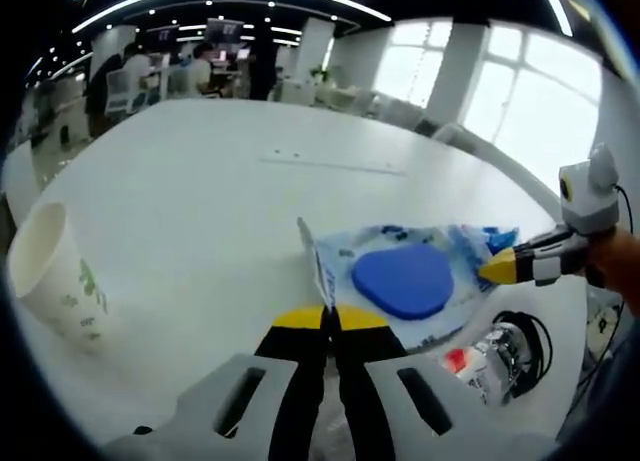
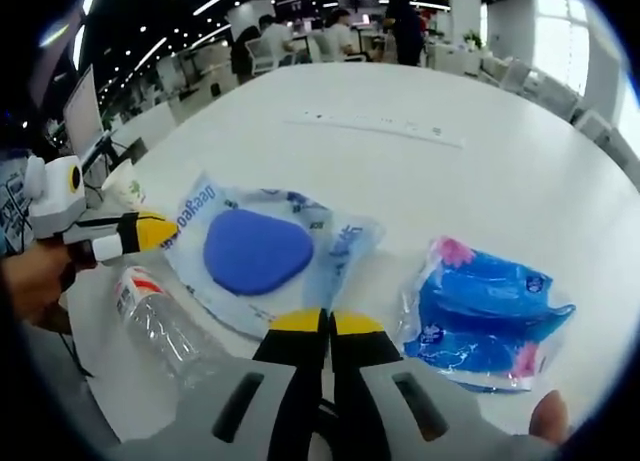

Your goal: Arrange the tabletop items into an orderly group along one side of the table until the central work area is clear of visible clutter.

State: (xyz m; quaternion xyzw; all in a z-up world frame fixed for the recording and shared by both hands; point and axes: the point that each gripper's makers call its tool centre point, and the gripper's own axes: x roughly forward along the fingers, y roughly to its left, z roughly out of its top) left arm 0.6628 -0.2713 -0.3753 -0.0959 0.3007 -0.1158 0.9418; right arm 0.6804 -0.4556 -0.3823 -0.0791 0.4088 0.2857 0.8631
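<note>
A clear plastic pack with blue print and a blue oval pad (image 1: 403, 279) inside lies on the white table (image 1: 220, 201). My left gripper (image 1: 330, 319) is shut on its near corner, which stands up between the jaws. The right gripper (image 1: 503, 267) comes in from the right and pinches the pack's opposite edge. In the right gripper view the same pack (image 2: 258, 251) lies ahead, my right gripper (image 2: 328, 324) is shut on its near edge, and the left gripper (image 2: 152, 232) holds its left side. A blue tissue pack (image 2: 487, 317) lies to the right.
A paper cup (image 1: 55, 271) stands at the left, seen small (image 2: 124, 187) behind the left gripper. A clear plastic bottle (image 2: 158, 324) lies beside the pack, also (image 1: 490, 356) near a black cable (image 1: 532, 331). Desks, chairs and people fill the room beyond the table.
</note>
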